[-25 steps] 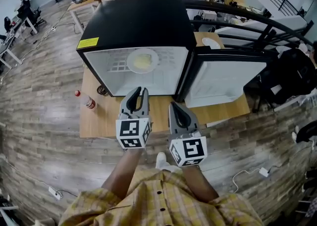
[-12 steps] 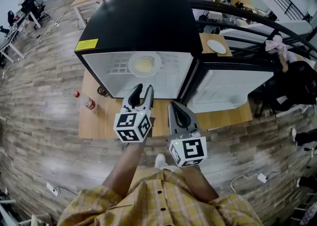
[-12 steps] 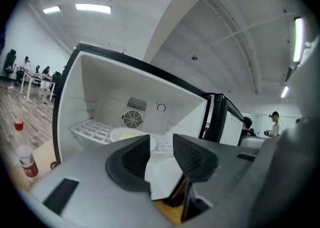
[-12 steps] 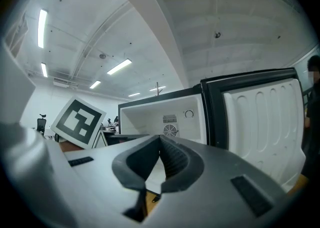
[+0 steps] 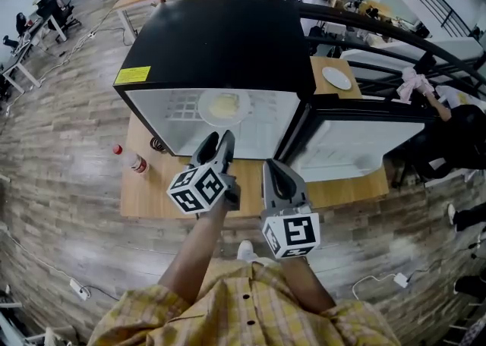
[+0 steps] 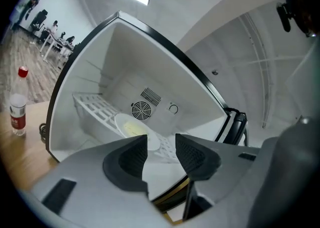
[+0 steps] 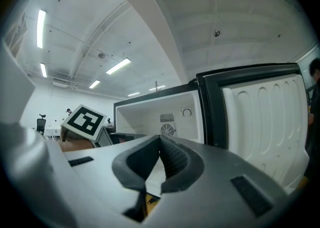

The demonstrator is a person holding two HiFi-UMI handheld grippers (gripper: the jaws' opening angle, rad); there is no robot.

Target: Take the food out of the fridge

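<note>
A small black fridge (image 5: 220,33) stands open on a low wooden table (image 5: 144,193), its door (image 5: 357,136) swung out to the right. Inside, on the white wire shelf, rests a white plate with pale yellow food (image 5: 224,106), also seen in the left gripper view (image 6: 131,129). My left gripper (image 5: 220,139) is just in front of the opening, rolled to one side; its jaws are opening and nothing is between them (image 6: 161,144). My right gripper (image 5: 271,166) hangs beside it, shut and empty (image 7: 160,139), facing the fridge.
A plastic bottle with a red cap (image 5: 130,158) stands on the table left of the fridge, next to a small coil (image 5: 157,143). Another white plate (image 5: 336,77) lies on a stand behind the door. A black railing runs at the right.
The left gripper has rolled so its marker cube tilts, its jaws have spread apart, and it has edged toward the fridge. The right gripper has shifted slightly forward.
</note>
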